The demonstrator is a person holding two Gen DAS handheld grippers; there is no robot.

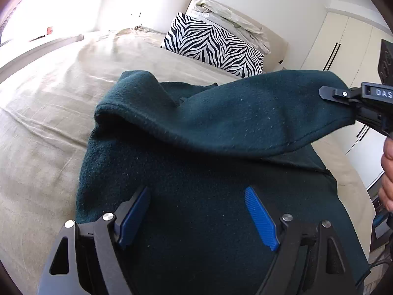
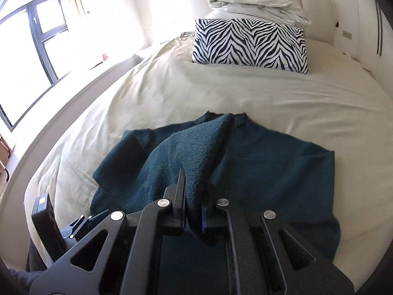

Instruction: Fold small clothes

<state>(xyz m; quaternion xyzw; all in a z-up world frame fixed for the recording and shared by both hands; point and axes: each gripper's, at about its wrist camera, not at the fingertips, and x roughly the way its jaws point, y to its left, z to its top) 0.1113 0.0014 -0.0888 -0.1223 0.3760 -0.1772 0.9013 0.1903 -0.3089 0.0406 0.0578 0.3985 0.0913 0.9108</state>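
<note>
A dark green fleece sweater (image 1: 196, 184) lies on a beige bed sheet (image 1: 44, 123). My left gripper (image 1: 197, 217) is open, its blue pads (image 1: 261, 218) spread just above the sweater's body, holding nothing. My right gripper (image 2: 192, 211) is shut on a sleeve of the sweater (image 2: 196, 152) and holds it lifted across the body. In the left wrist view the right gripper (image 1: 343, 98) enters from the right, pinching the raised sleeve's end (image 1: 245, 115). The left gripper's body (image 2: 54, 226) shows at the lower left of the right wrist view.
A zebra-striped pillow (image 2: 250, 45) and a bundle of pale bedding (image 2: 255, 6) lie at the bed's head by the padded headboard (image 2: 316, 7). A window (image 2: 29, 56) is on the left, white wardrobe doors (image 1: 343, 46) on the right.
</note>
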